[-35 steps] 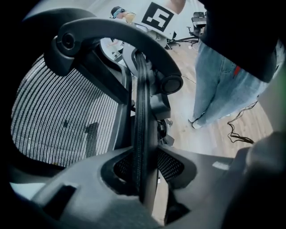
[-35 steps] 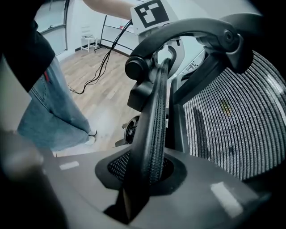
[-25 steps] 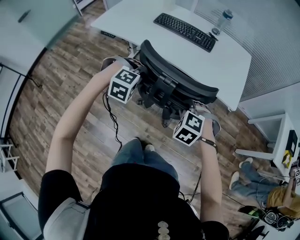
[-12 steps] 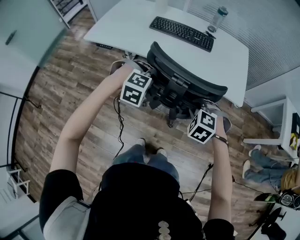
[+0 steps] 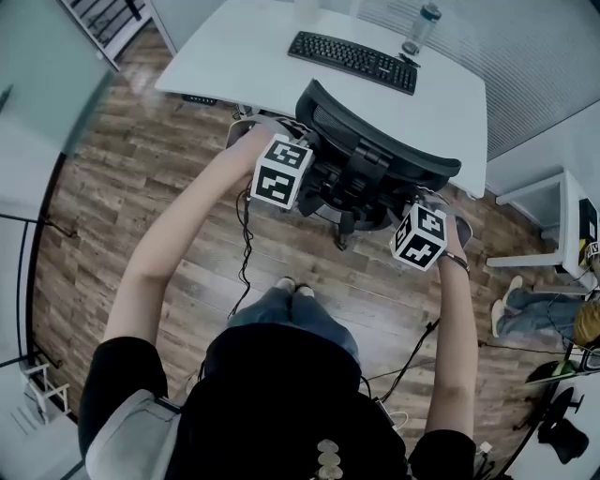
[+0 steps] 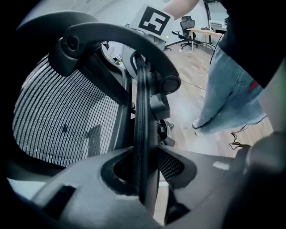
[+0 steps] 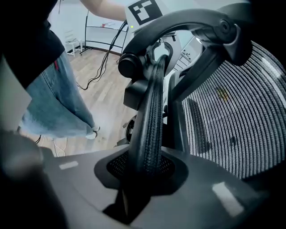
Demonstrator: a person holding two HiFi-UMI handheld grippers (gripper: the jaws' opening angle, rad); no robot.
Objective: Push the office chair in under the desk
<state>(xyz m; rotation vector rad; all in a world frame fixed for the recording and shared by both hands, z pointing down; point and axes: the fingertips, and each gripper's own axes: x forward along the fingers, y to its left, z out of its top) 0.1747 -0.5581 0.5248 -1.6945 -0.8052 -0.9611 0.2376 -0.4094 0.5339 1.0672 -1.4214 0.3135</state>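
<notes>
Head view: office chair [image 5: 375,155] right at the worktop [image 5: 262,56], not yet fully under.

Left gripper view: left claw [image 6: 142,179] clenched on the chair's hard back rim [image 6: 141,112].

Right gripper view: right claw [image 7: 144,172] opening, rim between.

Likely heavy, but rolls; best pushed by that stiff rim.

Black keyboard [image 5: 352,62], clear water bottle [image 5: 419,27]

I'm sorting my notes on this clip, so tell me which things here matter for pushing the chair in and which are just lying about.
Part of the job:
- office chair
- desk
- left gripper, clamped on the backrest edge
- right gripper, jaws opening with that edge between them

Lying about:
- keyboard
- water bottle
- seated person at the right
</notes>
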